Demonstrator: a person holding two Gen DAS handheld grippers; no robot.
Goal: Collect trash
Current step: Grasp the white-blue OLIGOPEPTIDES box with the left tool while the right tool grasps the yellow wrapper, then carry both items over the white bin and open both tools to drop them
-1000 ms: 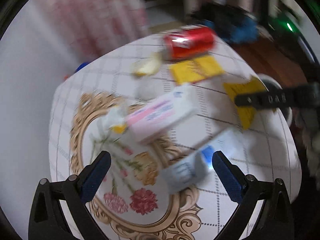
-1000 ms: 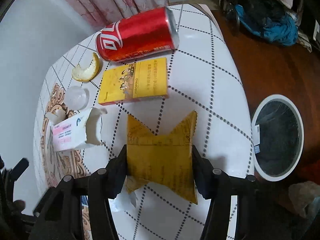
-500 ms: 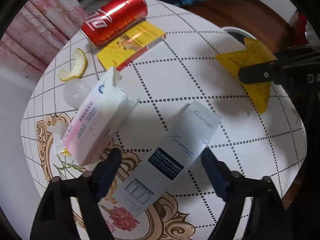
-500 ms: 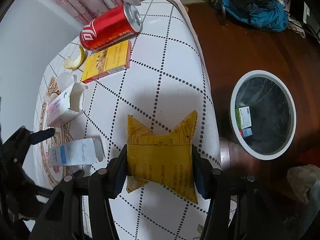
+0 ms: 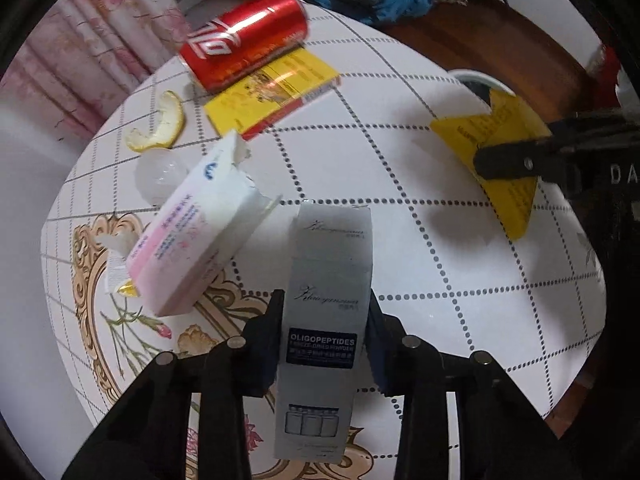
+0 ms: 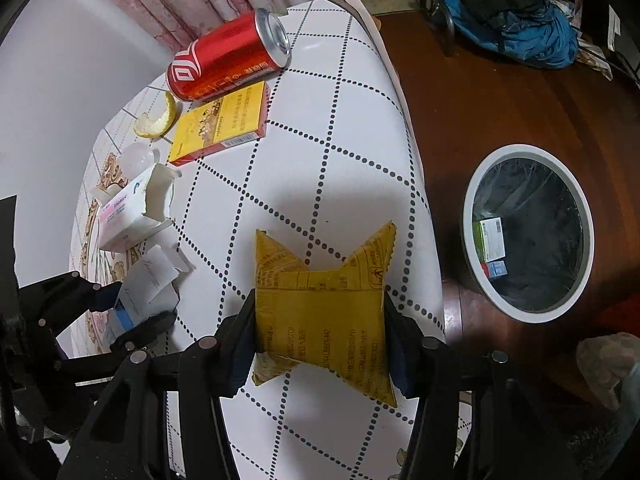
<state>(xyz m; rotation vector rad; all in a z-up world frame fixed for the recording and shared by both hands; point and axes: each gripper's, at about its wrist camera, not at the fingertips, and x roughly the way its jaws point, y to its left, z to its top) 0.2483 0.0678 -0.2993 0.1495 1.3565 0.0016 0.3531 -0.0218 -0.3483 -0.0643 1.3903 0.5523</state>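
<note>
- Left tool [image 5: 322, 344], jaws just closing in, now pinching the tall silver-grey cardboard carton with the dark "OLIGOPEPTIDES" label [image 5: 326, 308] across its narrow width, about at label height.
- Carton over the flowered end of the white dotted-grid table [image 5: 460, 264], right beside the torn pink-and-white cardboard box [image 5: 188, 248]; hard to tell whether its bottom edge is resting on the table or already clear of it.
- Probably empty, thin card: very light, and likely to crush if squeezed harder. Open top flap end floppy, so better held at mid-body where the walls back each other up. Glossy print, maybe a bit slippery.
- Right tool [image 6: 320, 336] clamped on the flat yellow foil snack wrapper with fishtail corners [image 6: 320, 312], pads on its two side edges, wrapper above the table edge.
- Wrapper soft, crinkly, next to weightless; buckles rather than resists, so a grip across the flat middle looks safer than one on a loose corner.
- Round white-rimmed bin with a black liner [image 6: 528, 228] down on the dark wood floor just off the table edge, a couple of small boxes already inside.
- Left to collect: red soda can on its side [image 6: 228, 64] (stiff but rolls and dents), yellow card pack [image 6: 220, 124], orange peel [image 6: 158, 122].
</note>
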